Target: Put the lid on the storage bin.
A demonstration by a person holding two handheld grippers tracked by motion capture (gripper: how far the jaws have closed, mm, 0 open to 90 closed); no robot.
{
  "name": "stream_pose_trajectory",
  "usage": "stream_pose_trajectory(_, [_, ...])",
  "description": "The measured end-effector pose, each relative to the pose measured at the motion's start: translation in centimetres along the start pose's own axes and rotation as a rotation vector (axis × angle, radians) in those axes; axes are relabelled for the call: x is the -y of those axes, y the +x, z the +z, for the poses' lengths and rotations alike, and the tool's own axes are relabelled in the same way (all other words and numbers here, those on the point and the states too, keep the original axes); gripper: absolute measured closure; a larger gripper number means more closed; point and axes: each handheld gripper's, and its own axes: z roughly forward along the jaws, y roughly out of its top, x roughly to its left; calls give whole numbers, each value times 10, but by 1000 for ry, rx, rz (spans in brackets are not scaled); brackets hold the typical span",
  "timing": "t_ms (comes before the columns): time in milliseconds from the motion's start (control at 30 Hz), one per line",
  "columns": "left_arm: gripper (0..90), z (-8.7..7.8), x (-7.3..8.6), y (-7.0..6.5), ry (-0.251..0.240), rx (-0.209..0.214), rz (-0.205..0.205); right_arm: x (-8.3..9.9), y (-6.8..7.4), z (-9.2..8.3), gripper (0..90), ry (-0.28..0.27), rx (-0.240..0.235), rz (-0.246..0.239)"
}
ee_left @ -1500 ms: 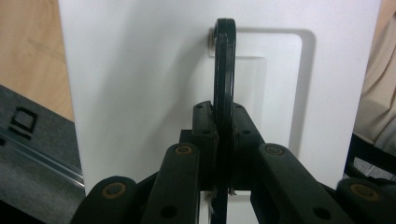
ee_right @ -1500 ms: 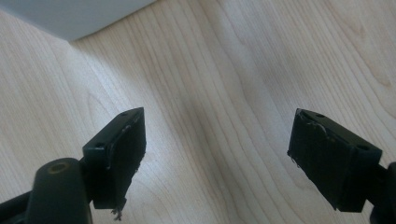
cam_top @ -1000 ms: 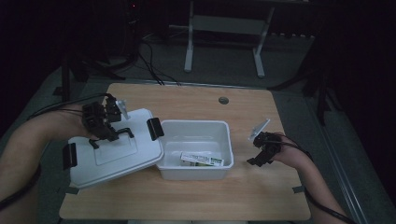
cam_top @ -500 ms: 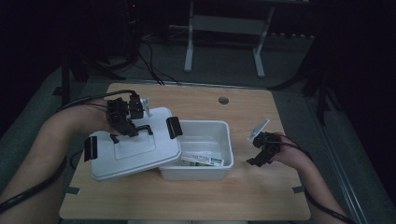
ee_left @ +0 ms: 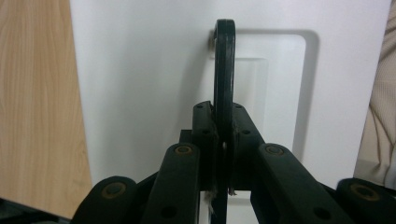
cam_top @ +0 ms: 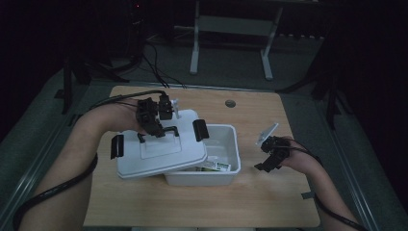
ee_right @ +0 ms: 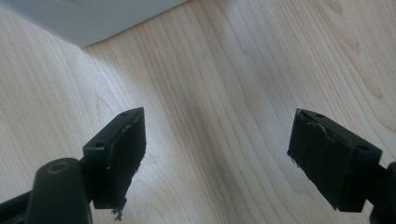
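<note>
Clamped hard on the black carry handle (ee_left: 224,79) of a white plastic lid (cam_top: 156,147), the left gripper (cam_top: 155,126) has its two jaws drawn almost together, with only the thin bar of the handle between the pads; the left gripper view looks straight down that upright loop, which rises from a shallow rectangular recess in the lid's top. From the high view the lid hangs in this grip tilted, its right part lying over the left part of the open white storage box (cam_top: 226,166) and its left part out over the wooden table (cam_top: 269,202), and a black latch clip (cam_top: 199,130) stands at each short end of it. Over on the other side, the right gripper (cam_top: 270,153) sits low above the bare tabletop just right of the box, jaws spread wide apart with nothing between them; the right gripper view shows wood grain in the gap and a corner of the box's white wall (ee_right: 93,18) at the top. Inside the box, where the lid leaves it uncovered, a small flat packet with a green and white label (cam_top: 215,166) lies on the floor near the front wall; its print is too small to read.
</note>
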Motion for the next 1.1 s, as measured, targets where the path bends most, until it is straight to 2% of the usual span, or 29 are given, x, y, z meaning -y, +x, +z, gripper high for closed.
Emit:
stream_pose_trajectory(300, [835,9,-43,-4,12,-4,86,4,1,-5,186,-12,7,-5])
stream_pose_trajectory(433, [836,12,-59,-5,-11,4,111,6,1,-6,186,-18,7,-4])
stream_pose_trajectory(600, [836,20,-76,-4,-23,-14,148,8,2,-7,186,-18,7,-7])
stream_pose_trajectory(867, [836,35,-97,-5,-21,13,174,13,0,-12,186,-19,12,4])
stream_pose_trajectory(933, [836,37,-100,-4,-12,13,181,13,1,-12,186,-15,10,3])
stream_pose_trajectory(1100, [836,42,-104,-5,-27,13,187,12,2,-10,186,-20,3,3])
